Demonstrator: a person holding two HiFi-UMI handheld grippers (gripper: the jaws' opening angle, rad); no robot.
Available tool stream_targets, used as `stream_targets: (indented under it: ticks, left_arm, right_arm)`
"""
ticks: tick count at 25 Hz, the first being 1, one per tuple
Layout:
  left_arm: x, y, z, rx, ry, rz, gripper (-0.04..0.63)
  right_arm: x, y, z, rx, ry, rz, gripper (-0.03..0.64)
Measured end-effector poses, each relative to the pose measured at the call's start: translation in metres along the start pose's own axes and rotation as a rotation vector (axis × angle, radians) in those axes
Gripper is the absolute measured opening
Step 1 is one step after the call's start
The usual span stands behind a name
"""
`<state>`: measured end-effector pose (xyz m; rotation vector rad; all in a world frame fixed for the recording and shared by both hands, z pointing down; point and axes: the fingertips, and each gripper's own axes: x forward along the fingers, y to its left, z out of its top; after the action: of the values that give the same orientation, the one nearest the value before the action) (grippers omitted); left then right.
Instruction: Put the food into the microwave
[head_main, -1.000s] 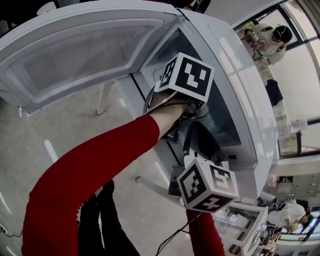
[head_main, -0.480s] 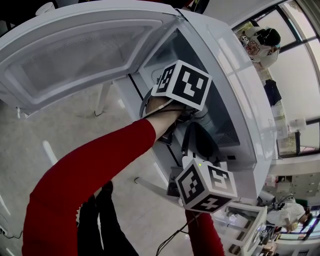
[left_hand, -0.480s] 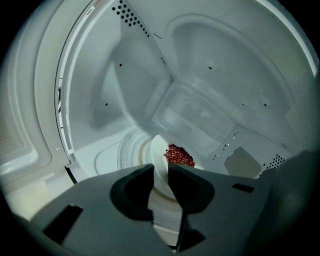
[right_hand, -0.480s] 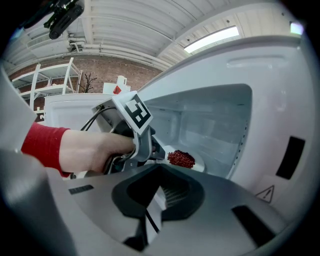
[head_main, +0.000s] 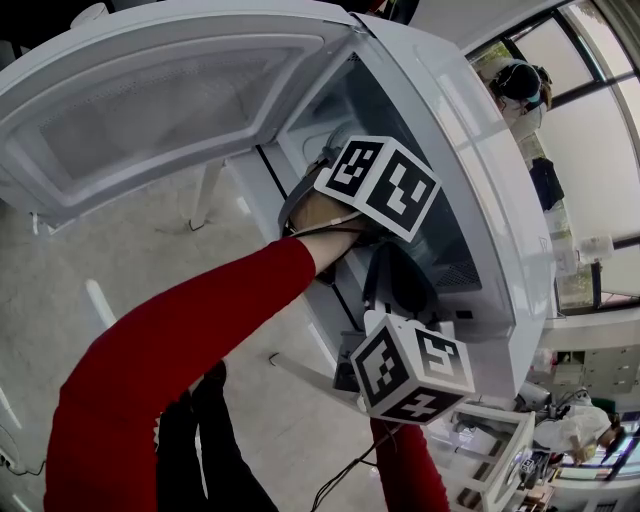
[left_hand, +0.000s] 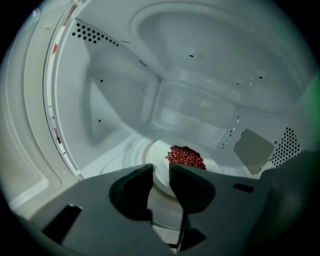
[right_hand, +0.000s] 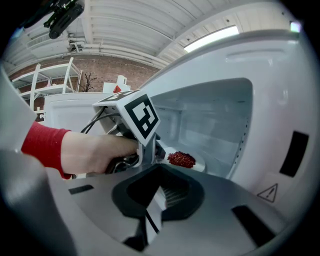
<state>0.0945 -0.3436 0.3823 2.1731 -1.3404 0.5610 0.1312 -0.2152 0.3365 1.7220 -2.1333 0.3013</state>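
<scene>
The left gripper has its two dark fingers a narrow gap apart, gripping nothing. Through that gap shows the rim of a white plate just beyond the tips. The plate lies flat on the microwave's floor, and the food – a small heap of red, bead-like pieces – sits on its far side. So the food is already inside the cavity. Around it are pale inner walls with vent holes on both sides. From the head camera, the left marker cube has tipped and shifted slightly deeper into the opening than half a second ago, while the red sleeve has hardly moved. This reads as the gripper letting go of the plate once it was set down. The right gripper has its fingers pressed together on nothing. It hangs low outside the microwave, about where it was a second ago, looking in at the left hand and the food beyond. The door stands wide open at the left. What probably remains is to draw the left gripper out.
</scene>
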Motion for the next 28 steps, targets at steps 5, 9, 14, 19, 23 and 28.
stream_targets:
  ticks: [5,9,14,19,23,28]
  left_arm:
    - [0.0,0.001,0.001,-0.006,-0.019,-0.012,0.104]
    - [-0.004,0.006,0.004,-0.025,-0.051,-0.034,0.087]
    - [-0.012,0.018,0.009,-0.093,-0.104,-0.085,0.048]
    - [-0.032,0.03,0.01,-0.187,-0.151,-0.157,0.025]
    - [-0.056,0.033,0.013,-0.234,-0.216,-0.242,0.012]
    - [-0.095,0.03,0.016,-0.262,-0.325,-0.349,0.009]
  right_arm:
    - [0.0,-0.001,-0.001,-0.002,-0.003,0.003,0.014]
    - [0.001,0.0,-0.001,-0.003,-0.007,0.006,0.014]
    - [0.002,0.003,0.0,-0.001,-0.021,0.012,0.014]
    - [0.002,0.012,0.007,0.001,-0.041,0.045,0.014]
    - [0.0,0.029,0.016,0.008,-0.055,0.085,0.014]
    - [-0.009,0.052,0.026,0.039,-0.076,0.16,0.014]
